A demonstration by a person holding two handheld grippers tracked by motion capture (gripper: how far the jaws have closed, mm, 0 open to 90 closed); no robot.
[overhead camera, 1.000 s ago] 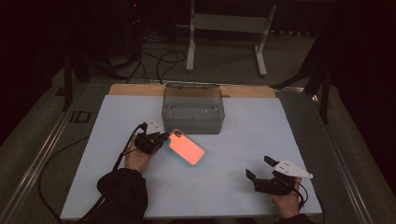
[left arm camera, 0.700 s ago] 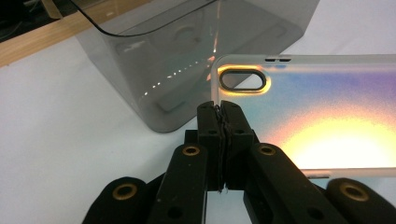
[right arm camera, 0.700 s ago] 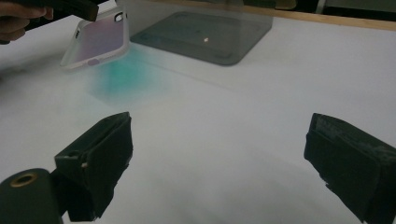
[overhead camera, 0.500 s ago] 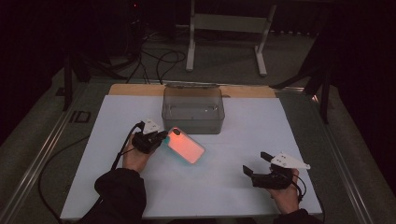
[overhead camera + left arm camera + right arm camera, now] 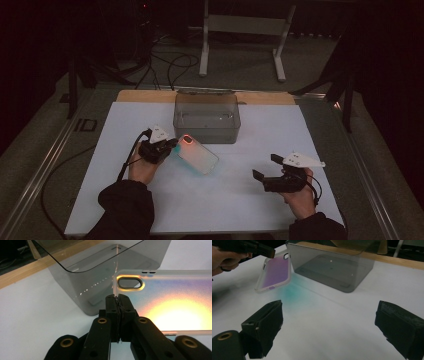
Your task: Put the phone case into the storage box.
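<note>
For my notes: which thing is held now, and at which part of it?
The left gripper pinches the phone case by its edge at the corner near the camera cutout. The right gripper is open and holds nothing.

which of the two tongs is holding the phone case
The left tongs: their jaws are shut on the edge of the phone case by the camera cutout. The right tongs stand open with nothing between them.

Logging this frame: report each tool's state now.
Left tool: closed on the phone case edge.
Right tool: open, holding nothing.
</note>
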